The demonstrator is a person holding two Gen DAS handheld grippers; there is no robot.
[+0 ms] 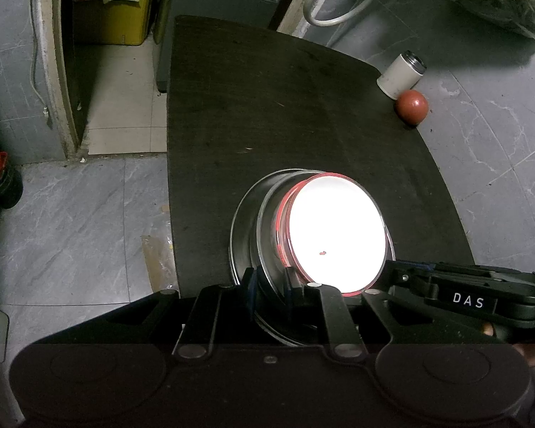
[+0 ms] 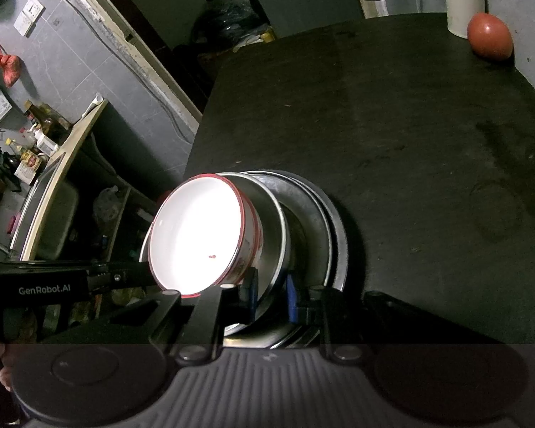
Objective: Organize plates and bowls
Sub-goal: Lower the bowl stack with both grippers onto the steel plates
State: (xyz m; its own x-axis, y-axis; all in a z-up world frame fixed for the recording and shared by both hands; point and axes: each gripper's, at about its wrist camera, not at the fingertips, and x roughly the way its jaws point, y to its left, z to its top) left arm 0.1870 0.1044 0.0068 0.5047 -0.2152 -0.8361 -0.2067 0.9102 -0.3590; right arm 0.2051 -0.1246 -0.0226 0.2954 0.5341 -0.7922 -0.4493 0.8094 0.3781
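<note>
A white bowl (image 1: 335,232) with a thin red rim sits inside a shiny metal bowl (image 1: 267,235), and that one sits in a wider metal plate (image 1: 240,228). The stack is near the edge of the dark desk (image 1: 267,107), at about 6 o'clock in the left view. The bowls are round and their open mouths face up, tipped a bit toward 3 o'clock in that view. The left claw (image 1: 271,285) points down at a slant and is clamped on the rim of the metal bowl, with its blue pads on each side of the thin wall. The right claw (image 2: 273,296) also slants down and is clamped on the metal rims at the other side of the stack; in its view the white bowl (image 2: 199,235) tips toward 9 o'clock and the plate (image 2: 339,246) shows at 3 o'clock. The white bowl looks smooth and glossy and very bright, with one small red speck inside. The metal is grey and shiny. The desk top is flat, dull and dark. Far off at 1 o'clock stand a white can (image 1: 401,75) and a round red ball (image 1: 412,105), touching
</note>
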